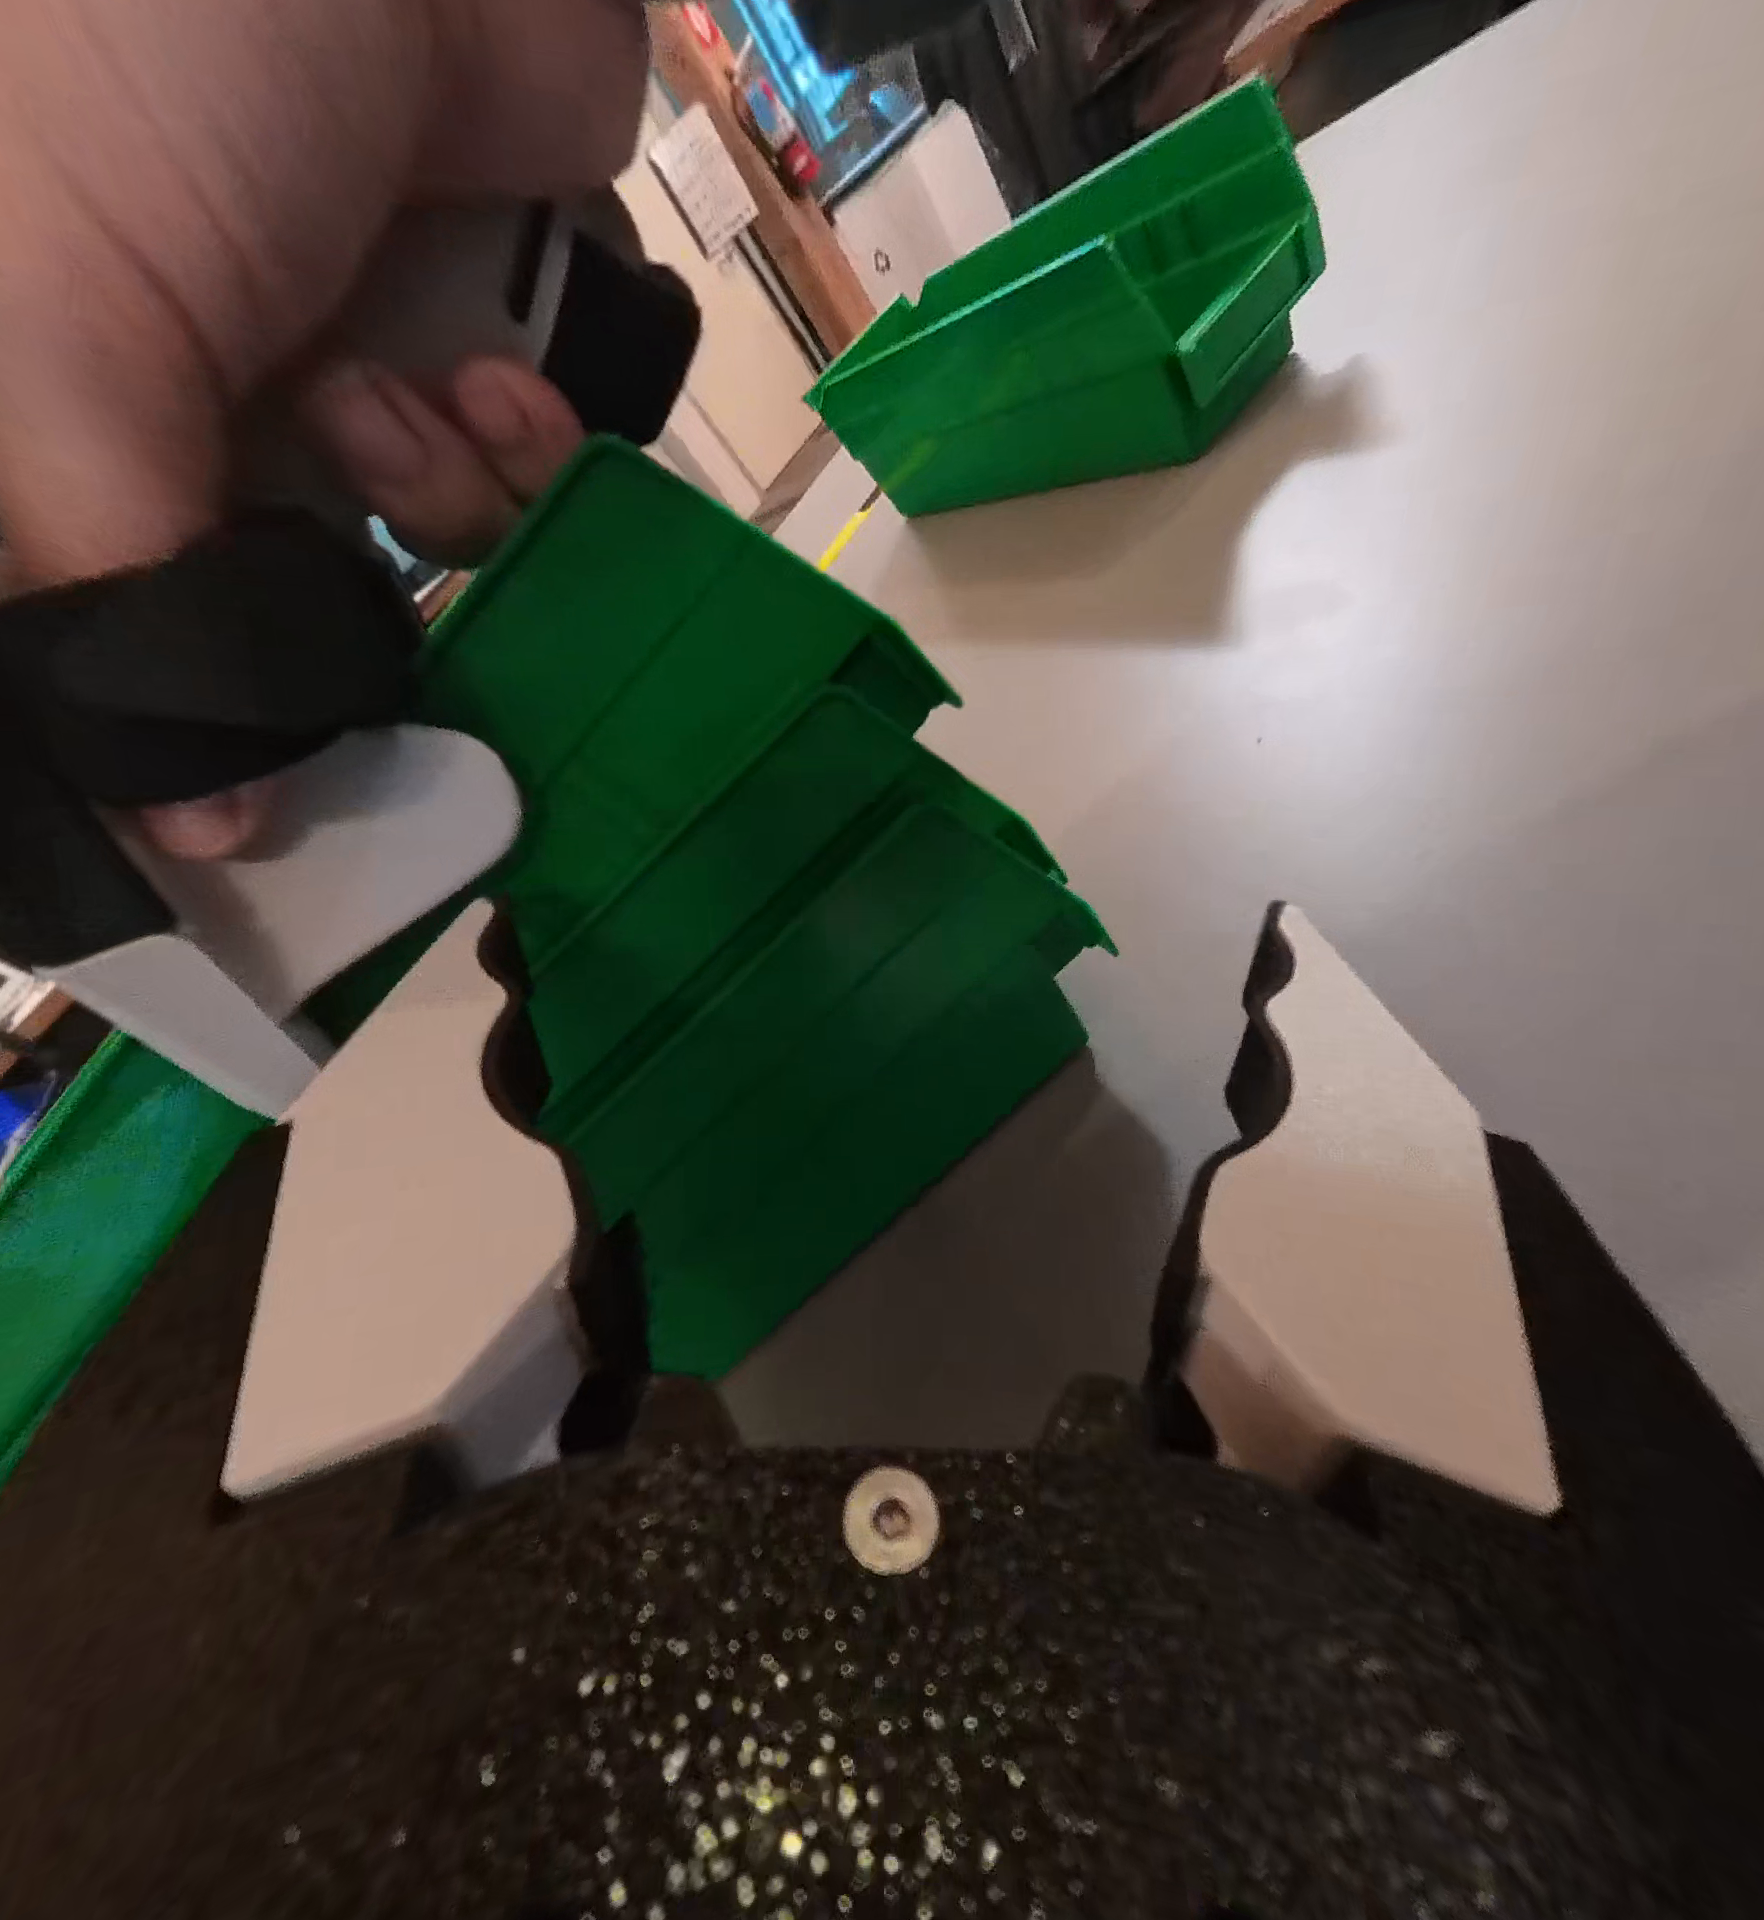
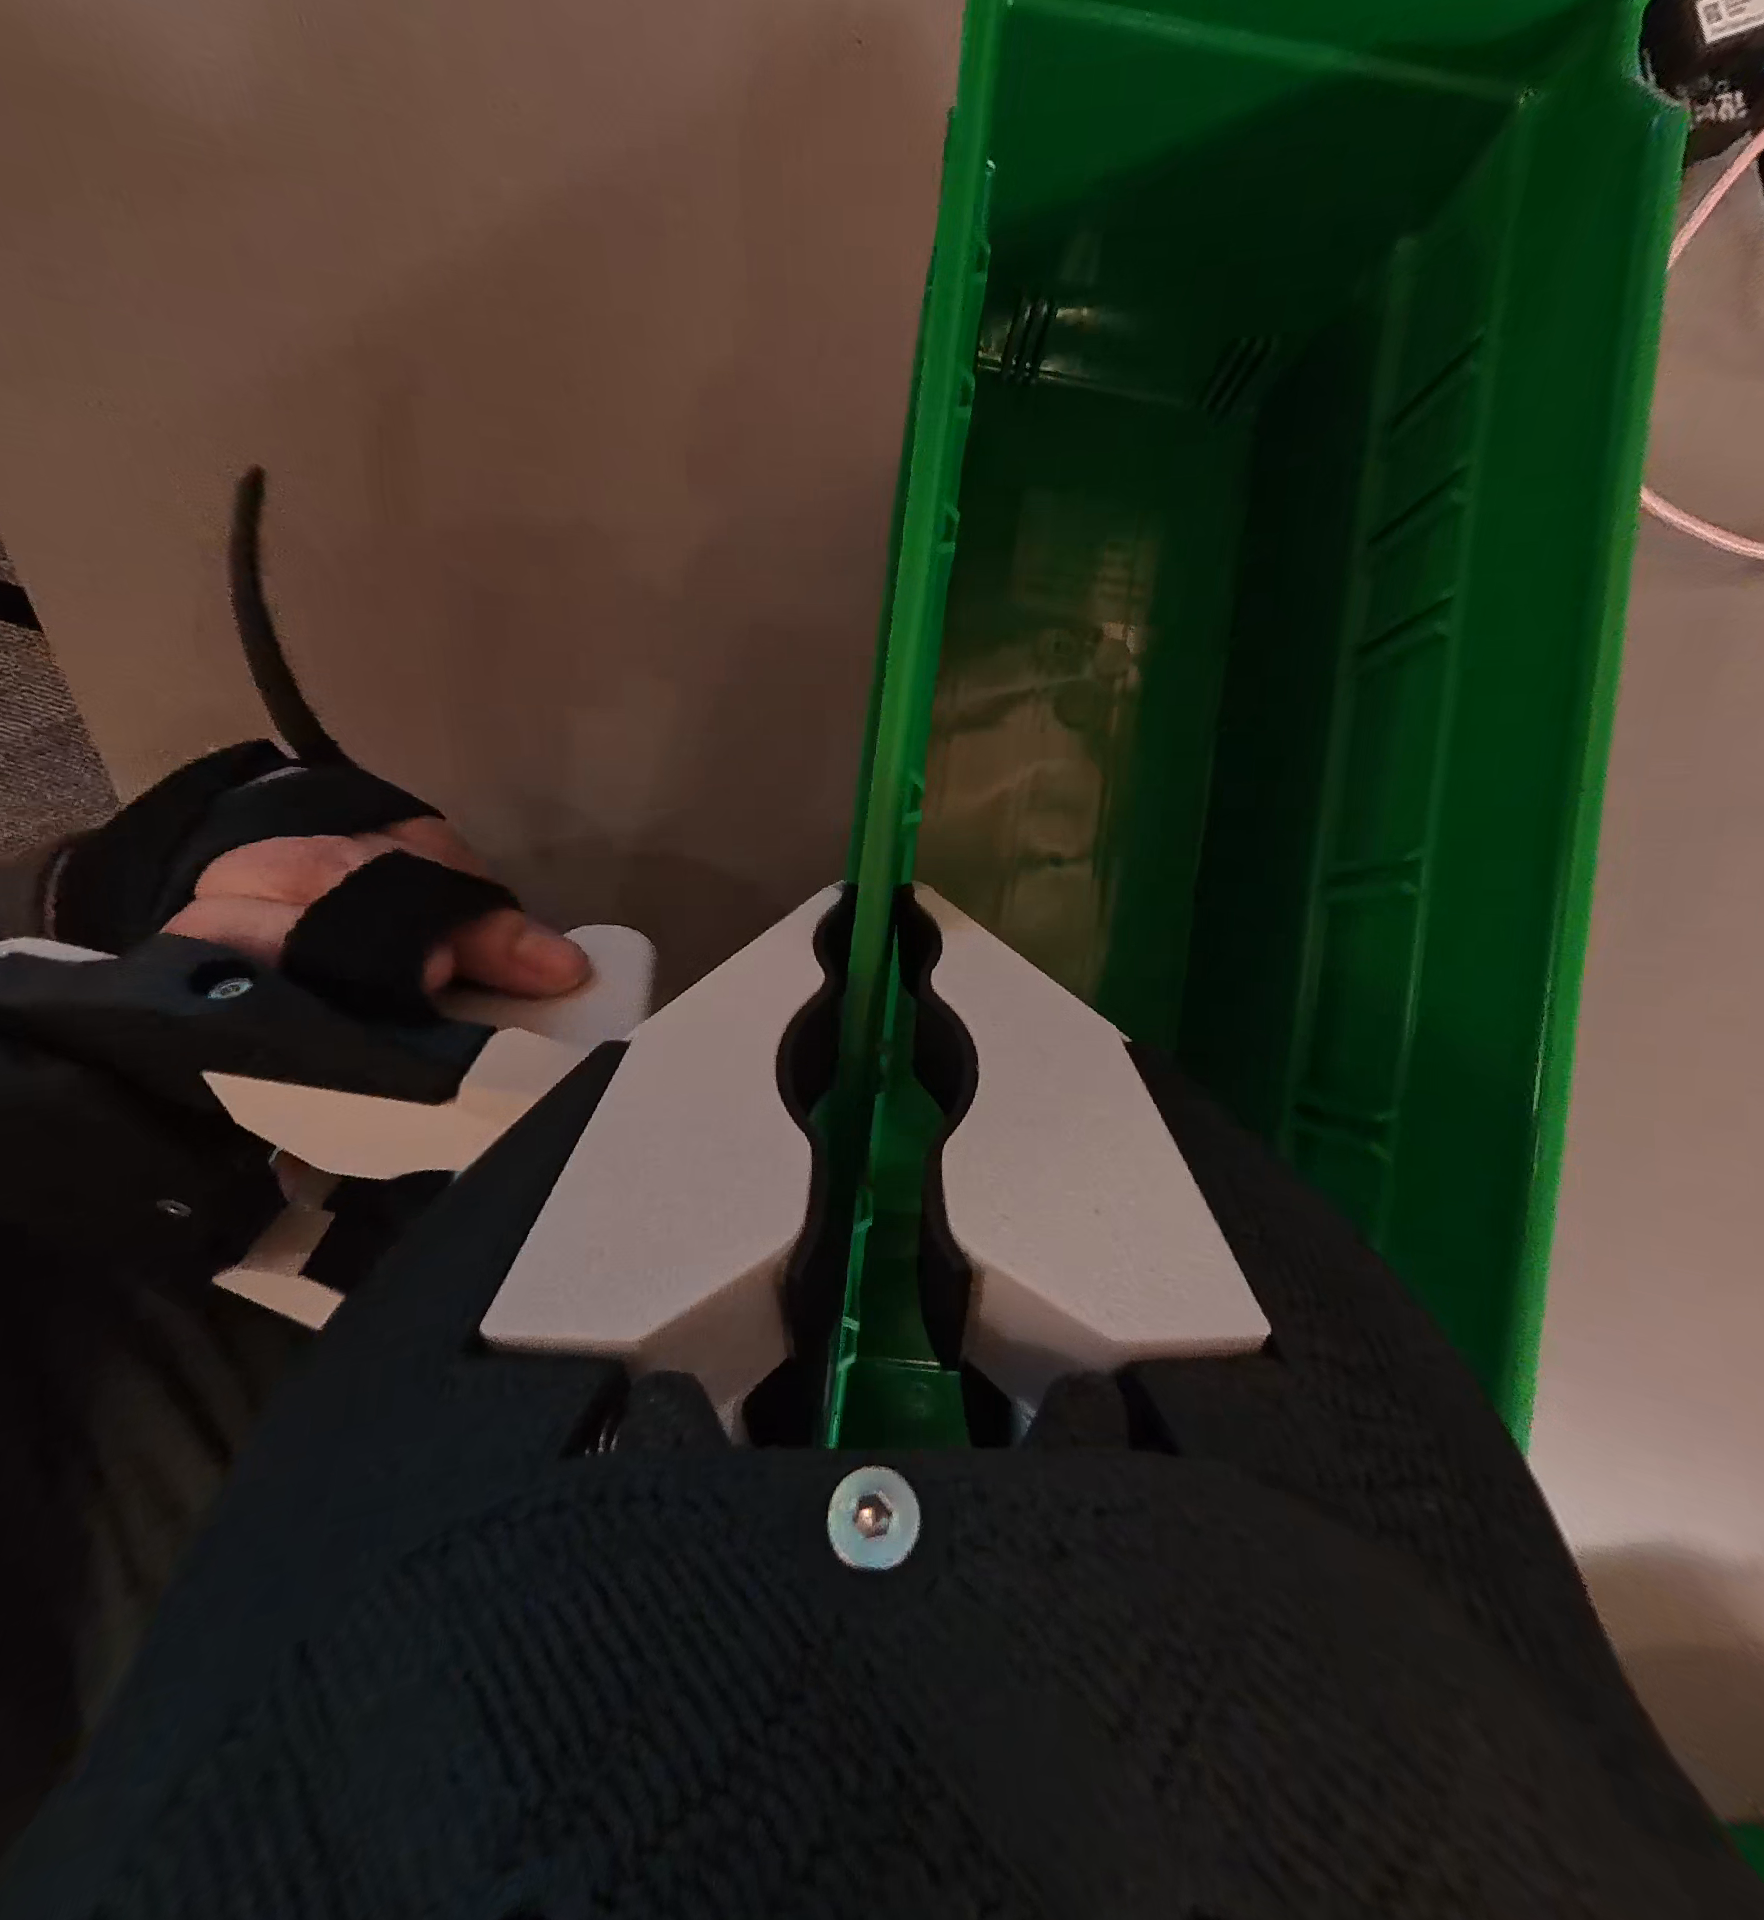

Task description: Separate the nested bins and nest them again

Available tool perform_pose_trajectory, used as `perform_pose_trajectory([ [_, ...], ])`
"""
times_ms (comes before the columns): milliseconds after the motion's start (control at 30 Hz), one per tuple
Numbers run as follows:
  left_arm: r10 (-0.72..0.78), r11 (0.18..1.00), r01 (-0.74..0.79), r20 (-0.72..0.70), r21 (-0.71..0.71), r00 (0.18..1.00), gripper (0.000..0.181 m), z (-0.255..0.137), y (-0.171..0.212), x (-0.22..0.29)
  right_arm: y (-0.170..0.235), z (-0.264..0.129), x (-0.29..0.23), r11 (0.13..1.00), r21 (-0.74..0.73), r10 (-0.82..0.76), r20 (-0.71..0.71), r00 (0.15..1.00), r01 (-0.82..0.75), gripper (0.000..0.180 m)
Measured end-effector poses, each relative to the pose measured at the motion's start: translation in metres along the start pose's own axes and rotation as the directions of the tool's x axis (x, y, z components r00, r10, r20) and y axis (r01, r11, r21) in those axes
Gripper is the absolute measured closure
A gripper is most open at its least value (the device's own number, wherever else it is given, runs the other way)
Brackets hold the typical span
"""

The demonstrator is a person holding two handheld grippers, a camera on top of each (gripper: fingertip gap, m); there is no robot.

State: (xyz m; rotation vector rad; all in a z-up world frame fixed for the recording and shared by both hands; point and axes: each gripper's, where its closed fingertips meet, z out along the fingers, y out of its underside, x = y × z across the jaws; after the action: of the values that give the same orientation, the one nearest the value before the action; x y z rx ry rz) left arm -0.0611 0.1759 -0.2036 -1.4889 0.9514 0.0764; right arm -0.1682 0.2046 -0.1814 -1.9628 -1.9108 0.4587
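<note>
- a stack of nested green bins point(image 1: 784, 935) sits tilted on a pale table point(image 1: 1480, 727) in the left wrist view, three stepped rims showing one above another, so at least three bins are still inside each other.
- in the right wrist view, the right gripper point(image 2: 873, 1122) is closed tight on the thin left side wall of the top bin point(image 2: 1273, 727); the wall runs straight up between its two white fingers point(image 2: 670, 1164), and the bin's open inside stretches away to the right.
- this pinch on the rim looks chosen to peel the top bin up and out of the stack.
- the left gripper point(image 1: 888, 1122) is spread wide and grips nothing; the lower end of the stack lies between its fingers point(image 1: 390, 1247), close against the left one, though i cannot tell if it touches.
- judging from this, it is placed to brace or clamp the lower bins while the top one is pulled.
- the person's right hand point(image 1: 182, 312), in a black strap, appears blurred at the upper left of the left wrist view, by the stack's top edge.
- the person's left hand point(image 2: 379, 914) shows at the left of the right wrist view, holding its tool.
- a separate green bin point(image 1: 1075, 332) lies on its side at the far right of the table, well apart from the stack, seemingly already separated.
- a pink cable point(image 2: 1751, 499) lies at the far right of the right wrist view.
</note>
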Motion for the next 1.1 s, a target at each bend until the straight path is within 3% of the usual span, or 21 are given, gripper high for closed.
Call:
perform_pose_trajectory([
  [100, -0.047, 0.998, 0.044, -0.047, -0.055, 0.998, 0.048, 0.0, 0.005, 0.004, -0.001, 0.0, 0.002, 1.0, 0.008, -0.001, -0.013, 1.0, 0.001, 0.174],
  [267, -0.173, 0.985, 0.171, -0.094, -0.028, 0.981, 0.046, 0.0, -0.001, 0.005, -0.001, 0.001, 0.006, 0.999, 0.035, 0.001, -0.053, 0.999, 0.001, 0.175],
  [700, -0.21, 0.977, 0.212, -0.107, 0.006, 0.972, 0.047, 0.0, -0.004, 0.004, -0.001, -0.001, 0.007, 0.998, 0.065, -0.02, -0.05, 0.999, 0.024, 0.175],
  [833, -0.267, 0.962, 0.272, -0.16, 0.013, 0.95, 0.043, -0.004, -0.009, 0.007, -0.001, -0.001, 0.005, 0.993, 0.041, -0.102, -0.099, 0.99, 0.107, 0.173],
  [1100, -0.268, 0.961, 0.275, -0.153, 0.023, 0.951, 0.043, -0.004, -0.01, 0.006, -0.002, -0.001, 0.002, 0.997, 0.022, -0.069, 0.019, 0.997, 0.069, 0.174],
])
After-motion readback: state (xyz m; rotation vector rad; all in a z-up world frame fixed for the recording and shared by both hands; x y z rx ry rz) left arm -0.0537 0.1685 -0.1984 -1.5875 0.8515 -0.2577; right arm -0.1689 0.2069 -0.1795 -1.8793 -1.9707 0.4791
